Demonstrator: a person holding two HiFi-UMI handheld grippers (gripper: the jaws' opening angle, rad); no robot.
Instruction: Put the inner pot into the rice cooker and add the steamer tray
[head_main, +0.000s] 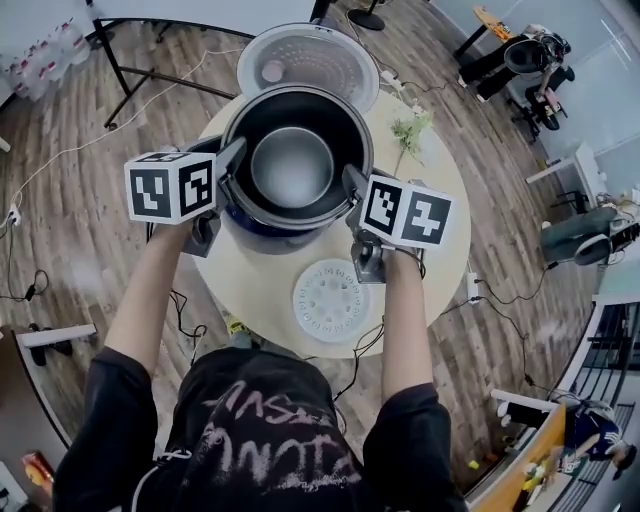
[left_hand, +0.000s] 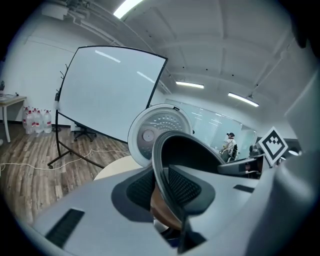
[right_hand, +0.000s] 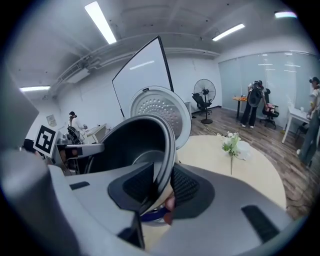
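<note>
The dark inner pot hangs over the round table, held by its rim on two sides. My left gripper is shut on the rim's left side and my right gripper on its right side. Under the pot only a dark blue strip of the rice cooker body shows. The cooker's lid stands open behind it. In the left gripper view the pot's rim runs between the pads of the left gripper. The right gripper clamps the rim likewise. The white perforated steamer tray lies flat on the table near me.
The round beige table also carries a small flower sprig at the right. Cables run over the wooden floor around the table. A whiteboard on a stand is behind the cooker. People stand by desks far off at the right.
</note>
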